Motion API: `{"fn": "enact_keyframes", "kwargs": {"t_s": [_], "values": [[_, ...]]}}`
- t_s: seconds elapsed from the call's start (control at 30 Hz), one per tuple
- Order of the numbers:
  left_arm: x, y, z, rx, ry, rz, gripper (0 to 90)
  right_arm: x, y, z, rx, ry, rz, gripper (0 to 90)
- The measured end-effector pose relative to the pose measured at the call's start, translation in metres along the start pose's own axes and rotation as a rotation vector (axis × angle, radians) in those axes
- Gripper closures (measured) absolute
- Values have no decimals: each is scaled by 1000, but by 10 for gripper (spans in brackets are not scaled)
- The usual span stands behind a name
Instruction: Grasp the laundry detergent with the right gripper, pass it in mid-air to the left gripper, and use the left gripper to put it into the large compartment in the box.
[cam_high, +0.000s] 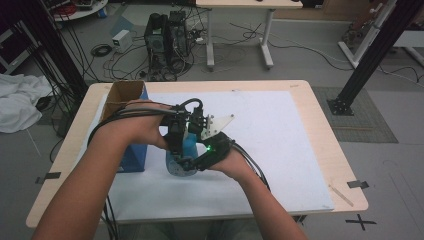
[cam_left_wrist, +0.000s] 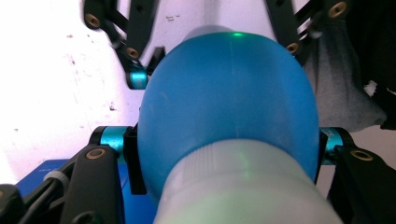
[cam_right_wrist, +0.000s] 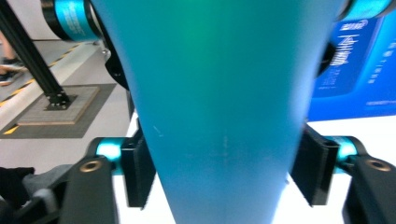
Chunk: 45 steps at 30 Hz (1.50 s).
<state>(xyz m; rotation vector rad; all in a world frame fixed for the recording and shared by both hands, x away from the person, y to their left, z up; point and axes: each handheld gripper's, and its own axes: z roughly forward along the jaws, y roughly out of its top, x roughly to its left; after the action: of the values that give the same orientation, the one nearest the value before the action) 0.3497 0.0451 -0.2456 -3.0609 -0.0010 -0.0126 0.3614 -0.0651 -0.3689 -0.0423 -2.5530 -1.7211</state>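
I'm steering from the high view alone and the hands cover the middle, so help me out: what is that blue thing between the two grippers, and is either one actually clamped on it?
Observer: It's a blue bottle with a pale ribbed cap; the left gripper has a jaw pressed against each side, just past the cap.
Operator: And the right one?
Observer: The right gripper also has a jaw against each side of the bottle's smooth blue body.
Operator: Anything close behind it?
Observer: In the right gripper view a blue box with white print stands just behind the bottle, on the white mat.
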Motion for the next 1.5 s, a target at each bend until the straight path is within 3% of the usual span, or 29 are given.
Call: {"fn": "enact_keyframes", "kwargs": {"t_s": [0.07,0.1,0.13,0.17,0.33,0.37,0.4,0.43,0.47,0.5,0.53,0.7,0.73,0.8,0.83,0.87,0.93,1.1,1.2,1.23,1.27,1.43,1.5], "values": [[2,1,-2,-4,22,0,387,0,0,-4,13,-1,7,283],[2,1,-2,3,3,-5,387,0,0,-6,22,-6,2,267],[0,1,-3,-1,-3,-42,387,2,0,-7,33,-19,-4,226],[3,1,-3,-2,-4,-18,387,2,-1,-9,40,-24,6,226],[6,-2,-11,-10,-1,-31,387,3,-2,-23,69,-35,14,226],[7,-2,-12,-7,5,-26,387,0,-3,-25,56,-50,-27,225],[6,-3,-14,-7,-12,-59,387,2,-3,-29,73,-49,11,224],[7,-4,-15,-10,-4,-45,387,1,-3,-34,81,-51,18,209],[7,-5,-17,-9,-17,-67,386,2,-3,-37,84,-50,43,154],[9,-6,-19,-12,-12,-65,386,0,-3,-39,80,-102,29,109],[10,-8,-21,-12,-14,-73,386,1,-3,-42,99,-112,47,109],[19,-19,-31,-21,-23,-130,386,-1,-2,-59,133,-145,42,109],[20,-21,-33,-26,-25,-146,386,0,-2,-64,159,-155,64,109],[22,-25,-37,-31,-27,-172,386,-3,-1,-69,172,-162,39,109],[23,-26,-39,-29,-27,-182,385,-1,0,-72,186,-170,71,109],[24,-28,-41,-32,-26,-197,385,-4,0,-75,198,-172,52,109],[25,-32,-45,-37,-20,-215,385,-4,1,-79,219,-178,59,109],[29,-43,-59,-60,-10,-288,385,-8,8,-92,283,-194,57,109],[32,-51,-72,-92,-15,-352,385,-9,13,-100,349,-208,57,109],[33,-56,-78,-103,-19,-381,385,-11,14,-102,361,-208,43,109],[33,-59,-82,-110,-19,-399,385,-11,16,-105,373,-208,80,109],[40,-81,-104,-152,-51,-549,385,-14,20,-116,458,-227,78,109],[42,-90,-111,-169,-38,-601,385,-15,21,-121,485,-232,81,109]]}}
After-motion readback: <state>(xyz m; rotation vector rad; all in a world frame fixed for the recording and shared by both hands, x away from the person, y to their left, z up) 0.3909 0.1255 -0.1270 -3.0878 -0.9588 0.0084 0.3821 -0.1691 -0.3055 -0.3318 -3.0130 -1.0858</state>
